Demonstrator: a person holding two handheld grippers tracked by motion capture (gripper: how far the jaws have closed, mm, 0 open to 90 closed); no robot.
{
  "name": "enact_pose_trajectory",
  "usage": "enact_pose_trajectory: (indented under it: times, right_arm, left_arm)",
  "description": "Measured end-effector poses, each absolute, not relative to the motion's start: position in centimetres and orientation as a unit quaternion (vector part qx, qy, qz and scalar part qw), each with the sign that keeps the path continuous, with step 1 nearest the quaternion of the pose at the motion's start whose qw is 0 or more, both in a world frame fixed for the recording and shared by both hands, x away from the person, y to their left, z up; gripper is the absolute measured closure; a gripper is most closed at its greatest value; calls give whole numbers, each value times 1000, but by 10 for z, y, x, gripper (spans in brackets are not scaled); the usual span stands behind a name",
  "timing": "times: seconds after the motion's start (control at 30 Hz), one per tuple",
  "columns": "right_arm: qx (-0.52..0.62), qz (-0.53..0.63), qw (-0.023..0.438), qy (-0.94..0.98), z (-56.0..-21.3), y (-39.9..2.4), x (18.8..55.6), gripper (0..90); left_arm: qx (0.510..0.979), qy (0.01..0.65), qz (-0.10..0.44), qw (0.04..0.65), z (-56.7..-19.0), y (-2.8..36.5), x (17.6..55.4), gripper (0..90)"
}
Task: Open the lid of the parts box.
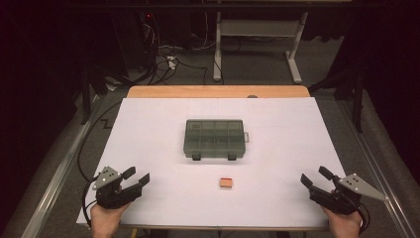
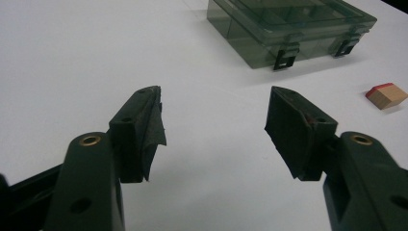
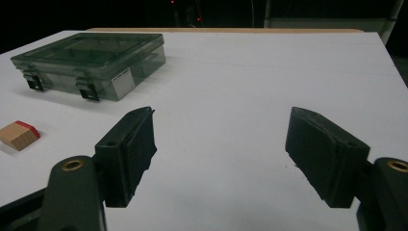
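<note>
A closed, smoky-green compartment box [image 1: 214,138] with two black latches lies at the middle of the white table top [image 1: 148,129]. A small wooden block with a red top [image 1: 226,183] rests just in front of it. My left gripper [image 1: 136,177] sits open at the near left corner, nothing between its jaws. My right gripper [image 1: 314,177] is open at the near right, also holding nothing. The left gripper view has the box [image 2: 288,29] at upper right and the block [image 2: 386,95] at the right edge. The right gripper view has the box [image 3: 91,62] and the block [image 3: 19,134] at left.
The white sheet covers a wooden table whose far edge [image 1: 218,91] shows. Beyond it are a desk frame [image 1: 257,44] and loose cables [image 1: 163,59] on the floor. Metal rails [image 1: 54,173] run along both sides of the table.
</note>
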State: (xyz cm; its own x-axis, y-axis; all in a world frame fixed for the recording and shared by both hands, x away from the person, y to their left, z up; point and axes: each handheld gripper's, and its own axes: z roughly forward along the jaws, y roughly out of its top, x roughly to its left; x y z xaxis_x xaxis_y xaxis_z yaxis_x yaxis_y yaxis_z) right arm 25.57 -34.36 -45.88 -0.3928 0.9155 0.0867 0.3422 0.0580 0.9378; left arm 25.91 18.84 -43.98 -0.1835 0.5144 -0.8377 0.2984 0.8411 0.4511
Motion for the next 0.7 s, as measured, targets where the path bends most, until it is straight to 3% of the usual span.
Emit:
enact_pose_trajectory:
  times: [0.4, 0.7]
  right_arm:
    - [471, 500, 285, 669, -459, -343, 256, 263]
    - [470, 500, 284, 670, -458, -342, 256, 264]
  left_arm:
    - [250, 769, 94, 581, -438, 192, 255, 389]
    - [271, 762, 101, 579, -438, 189, 253, 369]
